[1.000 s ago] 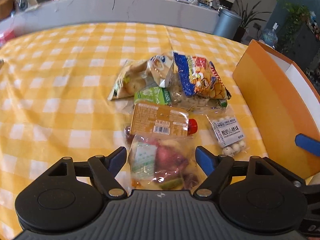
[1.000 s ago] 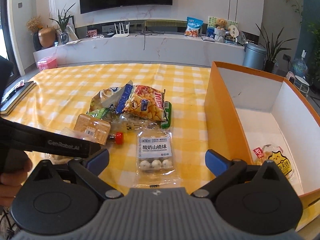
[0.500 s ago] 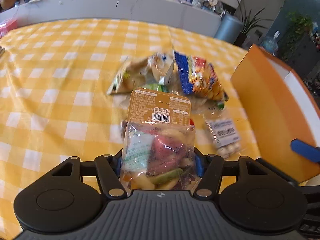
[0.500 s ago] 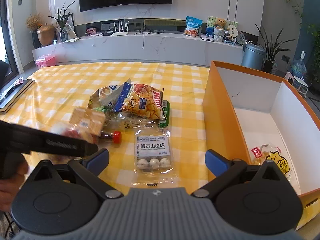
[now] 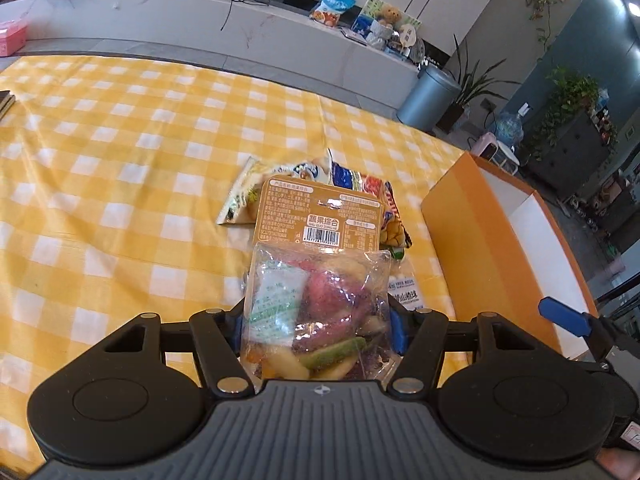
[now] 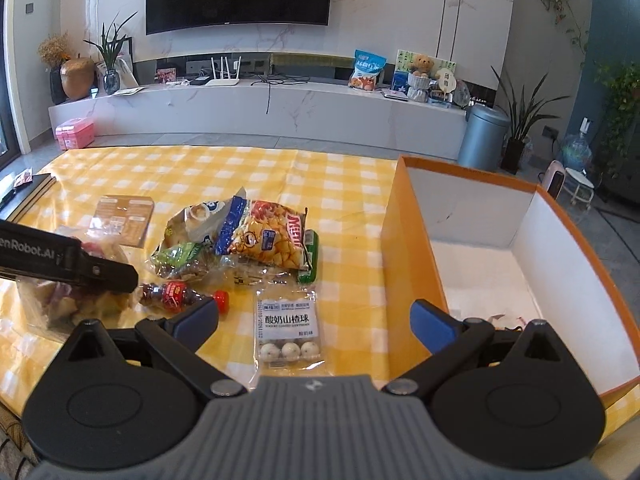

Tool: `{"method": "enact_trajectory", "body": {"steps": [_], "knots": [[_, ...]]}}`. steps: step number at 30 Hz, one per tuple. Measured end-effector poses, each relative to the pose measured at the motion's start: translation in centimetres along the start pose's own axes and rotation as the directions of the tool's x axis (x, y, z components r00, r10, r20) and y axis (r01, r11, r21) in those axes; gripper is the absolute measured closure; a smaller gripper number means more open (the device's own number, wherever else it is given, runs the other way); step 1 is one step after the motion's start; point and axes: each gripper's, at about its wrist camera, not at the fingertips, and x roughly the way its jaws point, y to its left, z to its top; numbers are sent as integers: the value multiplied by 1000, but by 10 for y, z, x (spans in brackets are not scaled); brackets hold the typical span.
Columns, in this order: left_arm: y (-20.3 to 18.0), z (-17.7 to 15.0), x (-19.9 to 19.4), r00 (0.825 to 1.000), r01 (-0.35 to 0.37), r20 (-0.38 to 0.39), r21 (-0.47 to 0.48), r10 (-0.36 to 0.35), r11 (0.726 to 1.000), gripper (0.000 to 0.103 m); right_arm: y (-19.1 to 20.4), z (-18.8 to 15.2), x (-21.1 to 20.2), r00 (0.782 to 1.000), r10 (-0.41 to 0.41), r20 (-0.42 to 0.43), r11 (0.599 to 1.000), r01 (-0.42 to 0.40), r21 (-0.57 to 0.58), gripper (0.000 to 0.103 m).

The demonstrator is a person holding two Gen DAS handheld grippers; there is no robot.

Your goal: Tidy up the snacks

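Observation:
My left gripper (image 5: 316,326) is shut on a clear bag of dried fruit and vegetable chips (image 5: 320,280) with a brown card header, held up off the table. In the right wrist view the same bag (image 6: 116,220) hangs at the left. My right gripper (image 6: 314,320) is open and empty, low above a clear packet of white yogurt hawthorn balls (image 6: 289,328). Left of it lies a small red-capped bottle (image 6: 180,294). Beyond lies a pile with a yellow chip bag (image 6: 272,240) and a pale bag (image 6: 196,220).
An open orange box (image 6: 404,248) with white inside stands on the right of the yellow checked table (image 6: 340,192); a snack packet lies in its near corner. A dark book (image 6: 24,192) lies at the table's left edge.
My left gripper closed on the fruit chip bag and lifted it up off the table. The red-capped bottle that lay under it now shows. My right gripper stayed open and barely moved.

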Motion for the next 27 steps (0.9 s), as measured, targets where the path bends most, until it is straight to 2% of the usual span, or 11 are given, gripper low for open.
{"method": "enact_trajectory", "body": {"steps": [5,7,9,12,14,16,19,21,23,27], "knots": [[7,5,-8,999,29,19,-23,-29,999,32,9,0,2,1000,-22,-21,1000,22,2,4],[14,7,-12,999,46,25,-45,-45,998,32,11,1,3,999,-31,-21,999,32,42,4],[20,9,-15,998,60,34,-66,-58,996,32,12,2,7,999,-27,-30,994,30,109,10],[30,11,-17,998,45,41,-83,-42,995,32,15,3,17,998,23,-58,984,-12,178,22],[37,12,-16,998,44,41,-111,-39,993,32,24,3,25,996,35,-82,986,-21,167,31],[44,13,-16,998,56,42,-136,-51,989,32,34,3,35,994,38,-107,990,-23,139,33],[49,14,-17,997,69,46,-163,-62,984,32,40,0,55,989,13,-145,990,8,137,32],[51,13,-17,996,79,41,-172,-73,982,32,42,-4,69,985,-11,-170,987,38,155,23],[50,13,-17,995,94,44,-169,-88,981,32,41,-8,81,982,-22,-187,982,57,182,6],[47,13,-15,995,98,45,-174,-92,980,32,41,-15,96,974,-81,-211,971,125,205,3]]}}
